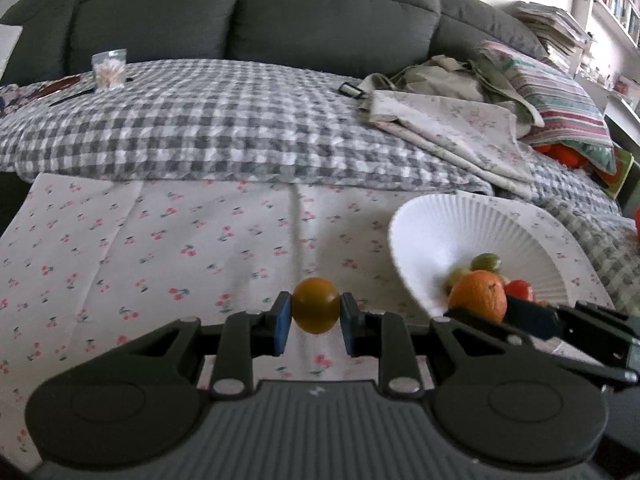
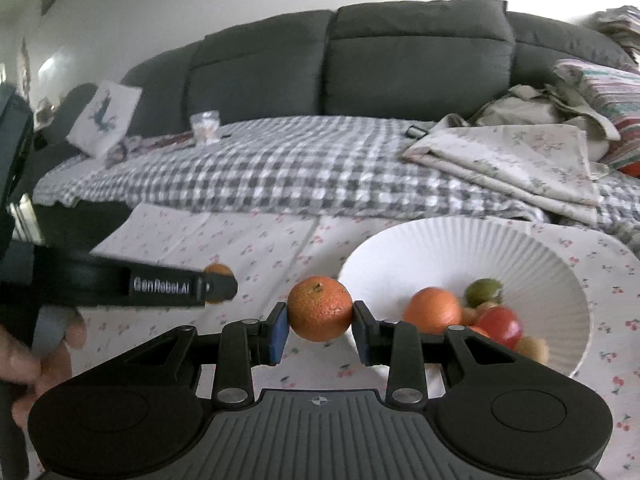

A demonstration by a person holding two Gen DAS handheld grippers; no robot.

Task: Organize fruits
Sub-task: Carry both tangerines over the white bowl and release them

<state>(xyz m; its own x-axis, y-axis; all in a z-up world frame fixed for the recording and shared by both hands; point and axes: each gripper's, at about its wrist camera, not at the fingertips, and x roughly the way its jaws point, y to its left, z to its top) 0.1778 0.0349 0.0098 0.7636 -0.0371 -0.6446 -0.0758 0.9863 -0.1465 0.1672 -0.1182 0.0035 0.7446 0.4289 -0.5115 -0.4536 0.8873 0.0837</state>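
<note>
I am holding two grippers and each one is carrying one fruit above the cherry-print cloth point(image 1: 160, 240). The left gripper point(image 1: 316, 312) is clamped on a small yellow-orange fruit point(image 1: 316, 310), its blue pads point(image 1: 282, 322) pressing both sides. The right gripper point(image 2: 320, 316) is clamped on a mandarin point(image 2: 320, 308) with a short stem on top, just beside the left rim of the white ribbed bowl point(image 2: 460, 248). There is one bowl, and it is tilting toward me on the cloth. In the right wrist view I am counting in it one more orange fruit point(image 2: 434, 308), one green fruit point(image 2: 484, 291), one red fruit point(image 2: 500, 324) and some small yellowish pieces point(image 2: 534, 348) whose number I cannot tell. On the side of the left gripper, seen from the right camera, I am reading "GenRobot.AI" point(image 2: 162, 285). Behind the cloth one grey checked blanket point(image 1: 220, 120) is covering the seat of one dark sofa point(image 1: 320, 8), with one small clear bag point(image 1: 109, 70) on it at the left and folded floral fabric point(image 1: 440, 124) at the right.
</note>
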